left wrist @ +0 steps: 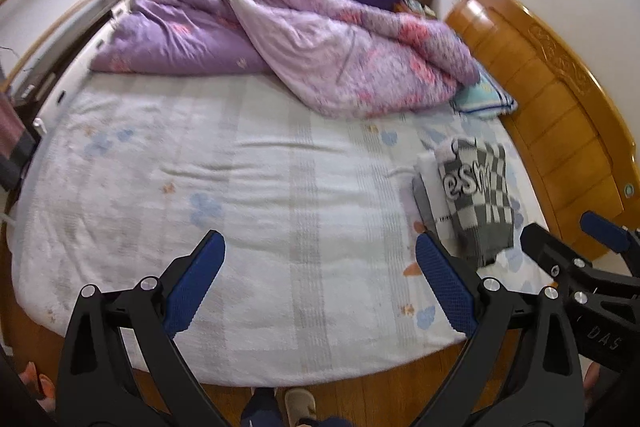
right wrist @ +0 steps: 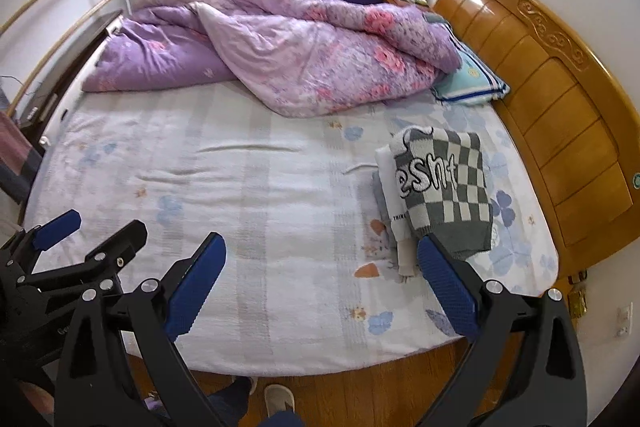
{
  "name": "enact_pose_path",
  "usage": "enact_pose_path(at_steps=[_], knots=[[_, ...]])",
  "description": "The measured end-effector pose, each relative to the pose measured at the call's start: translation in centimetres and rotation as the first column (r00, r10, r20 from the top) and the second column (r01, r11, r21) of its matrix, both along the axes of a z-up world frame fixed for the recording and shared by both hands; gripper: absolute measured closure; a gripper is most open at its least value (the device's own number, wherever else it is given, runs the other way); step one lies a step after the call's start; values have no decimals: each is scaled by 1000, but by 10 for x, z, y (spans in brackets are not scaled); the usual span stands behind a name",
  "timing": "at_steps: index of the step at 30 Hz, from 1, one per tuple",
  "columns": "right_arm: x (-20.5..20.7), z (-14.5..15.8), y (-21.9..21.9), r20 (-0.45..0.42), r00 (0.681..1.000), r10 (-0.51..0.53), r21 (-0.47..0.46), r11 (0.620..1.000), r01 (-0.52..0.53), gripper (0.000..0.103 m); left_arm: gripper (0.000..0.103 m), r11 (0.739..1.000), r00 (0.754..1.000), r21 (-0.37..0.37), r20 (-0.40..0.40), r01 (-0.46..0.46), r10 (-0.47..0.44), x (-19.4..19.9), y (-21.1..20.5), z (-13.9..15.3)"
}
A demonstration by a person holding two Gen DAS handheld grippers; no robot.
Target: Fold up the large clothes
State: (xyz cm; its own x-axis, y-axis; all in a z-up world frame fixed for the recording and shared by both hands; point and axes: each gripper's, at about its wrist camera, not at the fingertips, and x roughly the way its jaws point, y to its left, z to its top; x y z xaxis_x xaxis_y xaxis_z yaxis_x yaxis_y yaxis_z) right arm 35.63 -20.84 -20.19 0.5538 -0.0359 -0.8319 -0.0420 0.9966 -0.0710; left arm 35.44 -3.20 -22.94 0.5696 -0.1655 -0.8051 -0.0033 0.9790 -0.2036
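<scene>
A folded grey-and-white checked sweater [left wrist: 478, 191] with white lettering lies on top of a small stack of folded clothes [left wrist: 430, 183] at the right side of the bed, near the headboard; it also shows in the right wrist view [right wrist: 444, 187]. My left gripper [left wrist: 320, 287] is open and empty above the near edge of the bed. My right gripper [right wrist: 322, 287] is open and empty, just to the right of the left one, near the stack. Each gripper shows at the edge of the other's view.
A pale floral sheet covers the mattress [right wrist: 224, 187]. A rumpled purple quilt [right wrist: 280, 47] and a blue-edged pillow [right wrist: 470, 83] lie at the far side. A wooden headboard [right wrist: 560, 99] stands on the right. The wooden floor and a slippered foot [right wrist: 280, 399] are below.
</scene>
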Motion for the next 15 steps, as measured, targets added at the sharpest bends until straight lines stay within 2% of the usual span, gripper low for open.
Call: enact_pose_path(at_steps=[4, 7, 15], knots=[[-20, 17, -7, 44, 999, 26, 30, 999, -27, 10, 7, 998, 998, 49, 62, -37, 34, -26, -6, 27], [-39, 30, -14, 76, 996, 42, 54, 997, -46, 10, 7, 997, 994, 60, 100, -48, 42, -46, -10, 44], [-89, 63, -22, 142, 988, 57, 72, 995, -68, 10, 7, 990, 984, 114, 168, -82, 62, -100, -22, 85]])
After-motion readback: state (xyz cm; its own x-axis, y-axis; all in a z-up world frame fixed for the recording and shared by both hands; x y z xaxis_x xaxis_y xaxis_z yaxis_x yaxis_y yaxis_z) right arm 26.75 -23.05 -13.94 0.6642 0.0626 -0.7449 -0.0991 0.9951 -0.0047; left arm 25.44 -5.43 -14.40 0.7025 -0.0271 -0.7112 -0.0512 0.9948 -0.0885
